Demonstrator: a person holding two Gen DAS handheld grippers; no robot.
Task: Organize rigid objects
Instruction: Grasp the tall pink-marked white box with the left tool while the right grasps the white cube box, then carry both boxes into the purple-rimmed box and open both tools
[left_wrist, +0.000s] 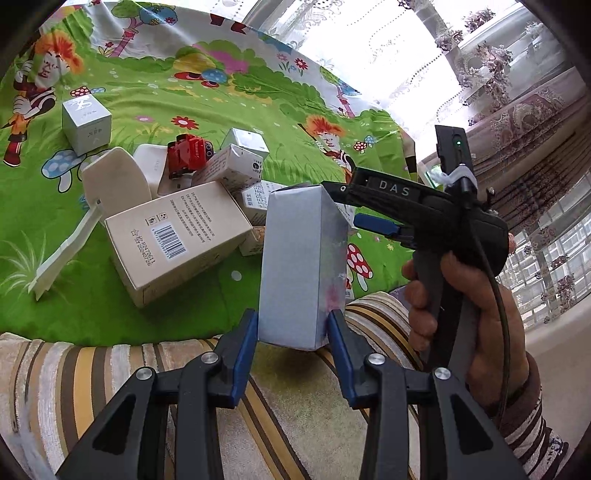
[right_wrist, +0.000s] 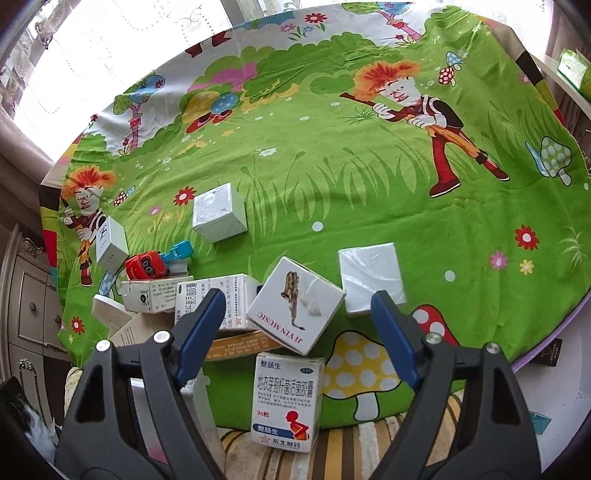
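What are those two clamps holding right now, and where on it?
The left gripper pinches the silver box by its lower side faces. The right gripper holds nothing; its jaws stand open above the boxes.

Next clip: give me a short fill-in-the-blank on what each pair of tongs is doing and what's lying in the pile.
1. The left tongs are shut on a tall ____ box.
2. The right tongs hold ____.
3. The toy car in the pile is ____.
4. The box with the saxophone picture reads JYIN ____.

Missing: silver; nothing; red; MUSIC
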